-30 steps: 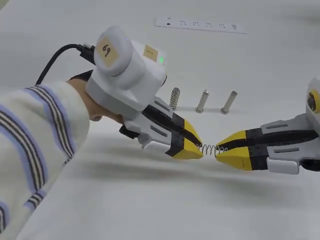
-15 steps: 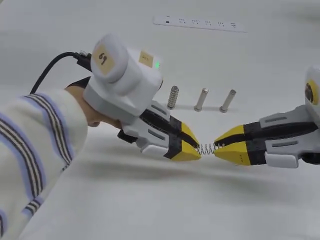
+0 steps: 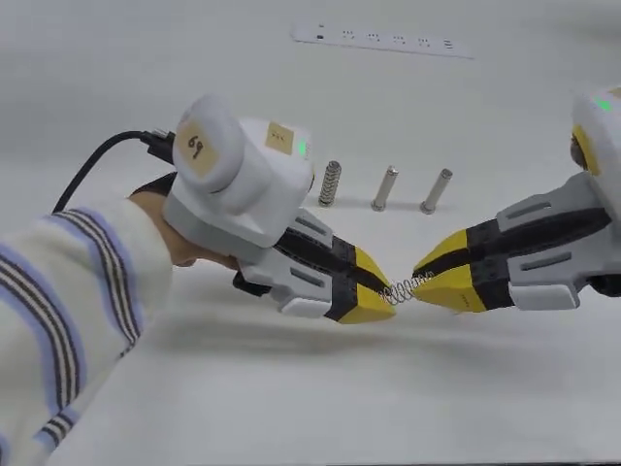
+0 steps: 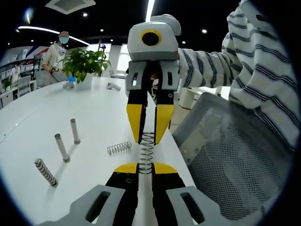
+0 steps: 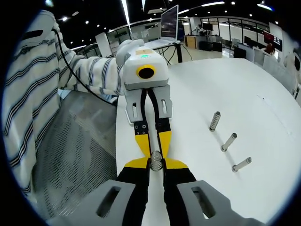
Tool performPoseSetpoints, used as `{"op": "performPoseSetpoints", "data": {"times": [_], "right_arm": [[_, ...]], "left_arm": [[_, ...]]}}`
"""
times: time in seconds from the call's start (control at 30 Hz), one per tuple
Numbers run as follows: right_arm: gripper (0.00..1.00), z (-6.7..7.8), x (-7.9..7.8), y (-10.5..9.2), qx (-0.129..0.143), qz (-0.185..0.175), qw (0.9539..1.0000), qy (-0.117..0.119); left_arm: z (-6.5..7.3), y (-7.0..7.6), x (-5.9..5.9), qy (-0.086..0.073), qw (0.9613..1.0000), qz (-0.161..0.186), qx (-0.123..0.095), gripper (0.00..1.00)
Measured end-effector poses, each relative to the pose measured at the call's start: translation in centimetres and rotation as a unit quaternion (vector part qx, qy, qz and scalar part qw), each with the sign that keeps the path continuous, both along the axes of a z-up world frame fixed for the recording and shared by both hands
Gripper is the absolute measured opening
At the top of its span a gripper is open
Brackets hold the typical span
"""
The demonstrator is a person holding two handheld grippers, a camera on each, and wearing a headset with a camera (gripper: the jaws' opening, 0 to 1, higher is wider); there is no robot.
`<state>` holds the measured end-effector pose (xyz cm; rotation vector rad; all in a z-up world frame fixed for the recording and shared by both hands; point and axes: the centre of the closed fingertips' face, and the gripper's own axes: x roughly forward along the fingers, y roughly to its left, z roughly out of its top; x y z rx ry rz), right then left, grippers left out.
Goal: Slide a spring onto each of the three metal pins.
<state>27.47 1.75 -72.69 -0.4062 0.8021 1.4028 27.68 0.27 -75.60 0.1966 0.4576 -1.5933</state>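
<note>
A short steel spring point(image 3: 406, 287) spans the gap between my two yellow-tipped grippers, a little above the white table. My left gripper point(image 3: 383, 296) is shut on its left end, and my right gripper point(image 3: 417, 275) is shut on the other end. In the left gripper view the spring point(image 4: 146, 153) runs from my own jaws up into the right gripper point(image 4: 147, 136). Behind them stand three metal pins: the left pin point(image 3: 330, 183) wears a spring, while the middle pin point(image 3: 385, 188) and right pin point(image 3: 436, 191) are bare. Another loose spring point(image 4: 119, 148) lies on the table.
A white power strip point(image 3: 383, 41) lies at the far edge of the table point(image 3: 291, 408). A black cable point(image 3: 97, 165) trails from the left gripper. A mesh office chair point(image 4: 225, 155) stands beside the table, and a potted plant point(image 4: 84, 63) sits at its far end.
The two grippers have drawn closer together, so the spring between them looks shorter and tilts up to the right. The right gripper has risen slightly.
</note>
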Motion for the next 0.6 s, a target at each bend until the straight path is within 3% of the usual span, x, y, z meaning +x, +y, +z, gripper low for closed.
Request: {"op": "performPoseSetpoints", "data": {"times": [0.27, 0.6], "right_arm": [[0.07, -0.1, -0.3, -0.2, -0.045, 0.02, 0.9988, -0.006], [0.07, -0.9, -0.5, -0.7, -0.097, 0.057, 0.9934, -0.017]], "left_arm": [[-0.2, -0.7, -0.3, -0.016, 0.9999, -0.005, -0.002, 0.02], [-0.8, -1.3, -0.8, -0.01, 0.9999, -0.005, -0.003, 0.02]]}}
